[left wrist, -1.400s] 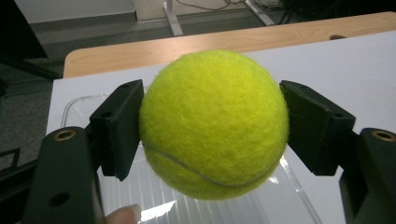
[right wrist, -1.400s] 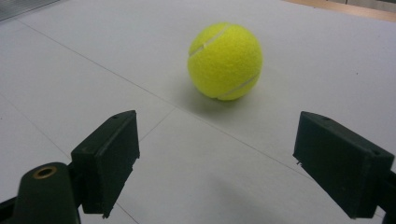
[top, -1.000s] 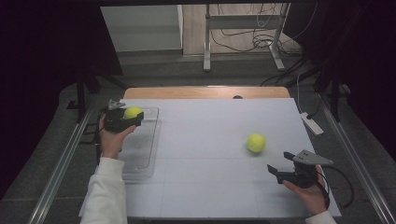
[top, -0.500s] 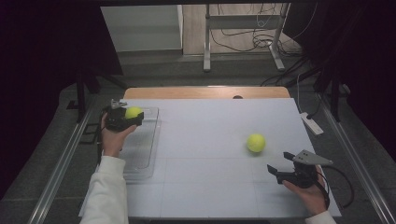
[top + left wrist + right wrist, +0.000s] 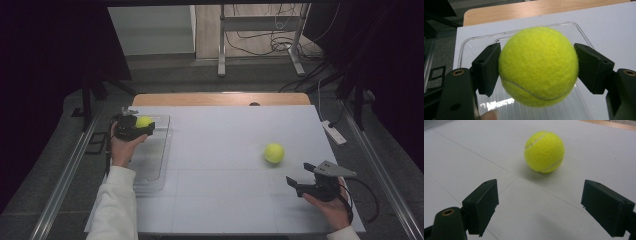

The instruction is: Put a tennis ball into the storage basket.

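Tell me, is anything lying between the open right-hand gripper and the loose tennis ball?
Nothing: in the right gripper view, bare white table separates the right gripper from the tennis ball.

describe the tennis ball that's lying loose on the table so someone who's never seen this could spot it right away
Start at the white table and look to its right half, just ahead of the open right gripper. The loose tennis ball lies there alone on the bare surface. The other tennis ball is clamped in the left gripper above a clear tray.

High view looks down at the table (image 5: 225, 130); 2 tool cameras sit close above it.
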{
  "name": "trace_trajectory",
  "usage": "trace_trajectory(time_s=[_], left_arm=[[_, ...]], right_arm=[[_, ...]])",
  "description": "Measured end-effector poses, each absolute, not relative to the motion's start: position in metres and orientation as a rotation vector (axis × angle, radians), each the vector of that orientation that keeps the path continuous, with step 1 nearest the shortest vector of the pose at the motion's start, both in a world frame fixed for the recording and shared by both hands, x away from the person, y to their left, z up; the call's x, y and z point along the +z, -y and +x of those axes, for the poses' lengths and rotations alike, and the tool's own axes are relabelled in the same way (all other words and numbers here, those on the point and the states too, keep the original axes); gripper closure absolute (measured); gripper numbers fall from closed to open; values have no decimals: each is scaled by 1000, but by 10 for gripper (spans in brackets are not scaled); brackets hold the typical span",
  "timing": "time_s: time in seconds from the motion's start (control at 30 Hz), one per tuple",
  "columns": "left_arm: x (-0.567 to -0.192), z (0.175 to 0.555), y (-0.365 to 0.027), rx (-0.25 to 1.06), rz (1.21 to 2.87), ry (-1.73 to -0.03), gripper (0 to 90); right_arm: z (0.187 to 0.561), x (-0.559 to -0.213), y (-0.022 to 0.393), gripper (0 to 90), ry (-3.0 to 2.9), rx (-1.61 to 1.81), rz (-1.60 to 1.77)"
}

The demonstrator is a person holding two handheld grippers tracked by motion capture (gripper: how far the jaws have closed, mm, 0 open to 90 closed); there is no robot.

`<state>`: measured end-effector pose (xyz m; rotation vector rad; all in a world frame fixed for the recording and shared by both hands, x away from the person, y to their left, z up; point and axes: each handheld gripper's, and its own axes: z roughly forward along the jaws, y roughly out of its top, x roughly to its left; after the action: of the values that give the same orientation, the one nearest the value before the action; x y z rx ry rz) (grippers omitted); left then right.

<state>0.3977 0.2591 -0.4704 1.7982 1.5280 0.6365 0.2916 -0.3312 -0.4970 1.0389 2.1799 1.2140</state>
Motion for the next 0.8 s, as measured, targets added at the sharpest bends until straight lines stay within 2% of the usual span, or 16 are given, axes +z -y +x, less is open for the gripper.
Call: trace_trajectory(time_s=[0.33, 0.37, 0.43, 0.5, 0.8], left_arm=[[-470, 397, -260, 644, 1775, -1535, 260], [-470, 397, -262, 646, 1749, -1534, 250], [-467, 396, -263, 638, 1720, -1532, 158], [-464, 395, -262, 643, 1715, -1522, 124], [-456, 390, -253, 574, 1718, -1415, 127]], right_arm=[[292, -497, 331, 147, -2181, 1213, 1039], [292, -497, 331, 147, -2181, 1214, 1039], [291, -497, 331, 147, -2182, 1214, 1038], [292, -497, 331, 147, -2182, 1214, 1038], [291, -497, 331, 147, -2180, 1214, 1038]])
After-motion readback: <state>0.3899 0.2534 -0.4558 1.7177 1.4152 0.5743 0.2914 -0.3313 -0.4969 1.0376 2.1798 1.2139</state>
